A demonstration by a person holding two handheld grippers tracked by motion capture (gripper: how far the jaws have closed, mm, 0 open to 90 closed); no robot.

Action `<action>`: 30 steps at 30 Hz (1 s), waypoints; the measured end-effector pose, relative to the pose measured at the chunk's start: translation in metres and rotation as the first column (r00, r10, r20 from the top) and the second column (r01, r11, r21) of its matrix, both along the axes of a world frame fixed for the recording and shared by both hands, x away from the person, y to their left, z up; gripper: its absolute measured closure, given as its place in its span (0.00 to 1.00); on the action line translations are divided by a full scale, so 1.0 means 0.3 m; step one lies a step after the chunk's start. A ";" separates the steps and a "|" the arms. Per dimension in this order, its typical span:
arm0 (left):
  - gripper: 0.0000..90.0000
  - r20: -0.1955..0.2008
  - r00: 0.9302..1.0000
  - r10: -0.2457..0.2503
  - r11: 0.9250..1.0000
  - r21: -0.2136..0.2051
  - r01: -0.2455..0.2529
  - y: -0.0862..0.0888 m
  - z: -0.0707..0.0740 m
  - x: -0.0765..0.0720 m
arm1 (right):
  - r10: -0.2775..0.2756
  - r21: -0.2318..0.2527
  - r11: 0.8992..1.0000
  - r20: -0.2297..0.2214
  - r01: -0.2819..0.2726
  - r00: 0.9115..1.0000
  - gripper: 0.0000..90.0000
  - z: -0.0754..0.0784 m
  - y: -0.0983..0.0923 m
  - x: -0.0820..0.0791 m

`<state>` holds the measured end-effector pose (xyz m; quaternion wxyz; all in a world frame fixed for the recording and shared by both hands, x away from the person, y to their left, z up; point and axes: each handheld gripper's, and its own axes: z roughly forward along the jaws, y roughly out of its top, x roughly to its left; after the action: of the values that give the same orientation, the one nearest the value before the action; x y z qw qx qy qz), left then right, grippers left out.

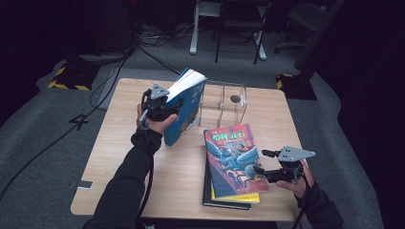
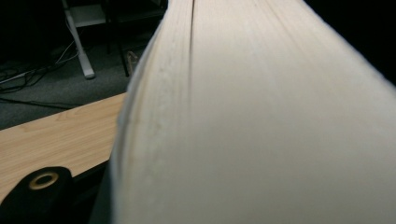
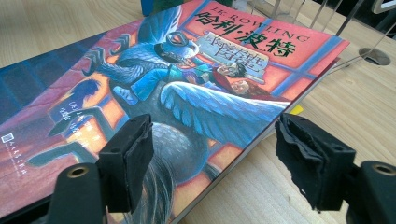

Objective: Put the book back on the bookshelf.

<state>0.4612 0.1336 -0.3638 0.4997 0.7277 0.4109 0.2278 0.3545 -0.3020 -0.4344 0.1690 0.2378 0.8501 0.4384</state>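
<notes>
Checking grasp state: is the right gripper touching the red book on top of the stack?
Cannot tell. In the right gripper view the right gripper straddles the red book's edge, jaws open; contact underneath isn't plainly visible.

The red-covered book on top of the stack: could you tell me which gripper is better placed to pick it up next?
Probably the right. The right gripper sits at the red-covered book's near corner with open jaws either side of its edge, while the left gripper is shut on the blue book, held tilted beside the clear box.
</notes>
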 end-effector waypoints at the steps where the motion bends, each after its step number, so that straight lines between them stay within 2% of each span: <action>1: 0.63 0.008 1.000 -0.006 1.000 -0.011 0.006 0.004 0.000 -0.002 | 0.001 -0.001 1.000 -0.001 -0.001 1.000 0.31 -0.001 0.000 0.000; 4: 0.60 0.036 0.999 -0.032 0.998 -0.048 0.034 0.019 0.002 -0.011 | 0.001 -0.002 1.000 -0.002 -0.001 1.000 0.31 -0.002 0.000 0.000; 6: 0.60 0.054 0.997 -0.057 0.997 -0.054 0.060 0.026 -0.005 -0.017 | 0.004 -0.003 1.000 -0.001 -0.004 1.000 0.31 -0.002 0.000 -0.001; 11: 0.60 0.094 0.992 -0.084 0.996 -0.026 0.086 0.022 0.005 -0.024 | 0.005 -0.004 1.000 -0.006 -0.006 1.000 0.31 -0.003 0.002 0.000; 17: 0.57 0.096 0.992 -0.086 0.996 -0.004 0.087 0.018 0.026 -0.010 | 0.015 -0.009 1.000 -0.010 -0.015 1.000 0.31 -0.005 0.006 -0.001; 23: 0.66 0.105 0.993 -0.054 0.998 0.044 0.050 0.008 0.039 -0.009 | 0.018 -0.008 1.000 -0.014 -0.018 1.000 0.31 -0.006 0.008 -0.001; 24: 0.66 0.105 0.993 -0.054 0.998 0.044 0.050 0.008 0.039 -0.009 | 0.018 -0.008 1.000 -0.014 -0.018 1.000 0.31 -0.006 0.008 -0.001; 30: 0.67 0.068 0.997 0.026 0.999 0.037 -0.028 -0.035 0.072 0.020 | 0.021 -0.011 1.000 -0.023 -0.021 1.000 0.32 -0.008 0.008 0.002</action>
<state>0.4673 0.1231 -0.3423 0.4963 0.7232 0.3991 0.2669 0.3550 -0.2998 -0.4368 0.1561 0.2328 0.8569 0.4327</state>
